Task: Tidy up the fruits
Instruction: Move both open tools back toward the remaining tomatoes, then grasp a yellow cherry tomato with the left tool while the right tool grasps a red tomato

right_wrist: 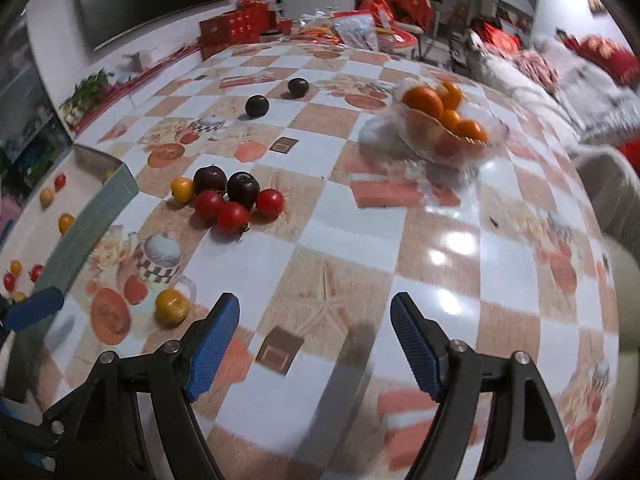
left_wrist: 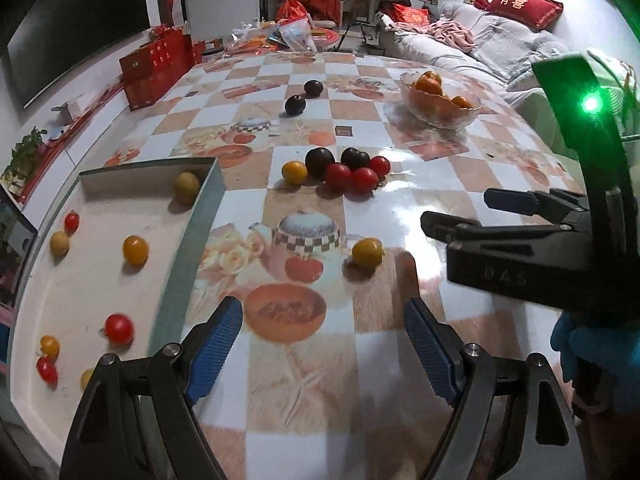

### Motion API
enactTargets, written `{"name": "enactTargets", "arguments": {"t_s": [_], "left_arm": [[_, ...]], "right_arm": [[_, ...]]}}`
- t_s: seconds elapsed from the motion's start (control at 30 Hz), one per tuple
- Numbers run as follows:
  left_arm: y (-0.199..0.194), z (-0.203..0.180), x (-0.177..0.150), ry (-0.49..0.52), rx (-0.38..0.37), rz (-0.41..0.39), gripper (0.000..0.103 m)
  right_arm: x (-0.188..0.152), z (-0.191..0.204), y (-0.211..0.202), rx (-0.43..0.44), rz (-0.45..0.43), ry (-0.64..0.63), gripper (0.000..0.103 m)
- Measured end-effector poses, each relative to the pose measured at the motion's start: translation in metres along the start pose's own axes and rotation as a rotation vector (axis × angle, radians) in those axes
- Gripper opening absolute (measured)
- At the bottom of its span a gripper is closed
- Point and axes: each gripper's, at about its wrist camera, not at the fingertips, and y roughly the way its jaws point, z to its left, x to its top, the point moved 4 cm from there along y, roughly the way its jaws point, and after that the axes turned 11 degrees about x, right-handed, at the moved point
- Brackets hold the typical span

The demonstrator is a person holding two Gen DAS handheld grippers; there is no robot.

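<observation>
A cluster of red tomatoes [left_wrist: 338,175], two dark plums [left_wrist: 319,161] and a yellow tomato [left_wrist: 294,171] lies mid-table; it also shows in the right wrist view [right_wrist: 232,216]. A lone yellow tomato [left_wrist: 367,252] [right_wrist: 171,306] lies nearer. A shallow tray [left_wrist: 192,236] on the left holds several small red and yellow tomatoes. Two more plums [left_wrist: 295,105] lie farther back. My left gripper [left_wrist: 322,344] is open and empty above the table. My right gripper [right_wrist: 314,344] is open and empty; it shows in the left wrist view [left_wrist: 454,210] right of the lone yellow tomato.
A glass bowl [left_wrist: 466,114] of oranges [right_wrist: 424,100] stands at the back right. Red boxes [left_wrist: 154,68] and bags crowd the far table end. A sofa [left_wrist: 500,48] runs along the right. The tray's wall [right_wrist: 92,216] borders the table on the left.
</observation>
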Motion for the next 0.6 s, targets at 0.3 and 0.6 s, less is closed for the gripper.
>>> {"name": "enactTargets", "arguments": {"t_s": [0.3,0.6], "left_arm": [[0.034,-0.02,0.012,0.017,0.025,0.028,0.084],[0.048,-0.029,0.026,0.014,0.02,0.024,0.07]], "right_arm": [[0.019,-0.006,0.028,0.044,-0.003,-0.05,0.069],[0.04,0.002,0.044,0.099,-0.037,-0.106,0.058]]}}
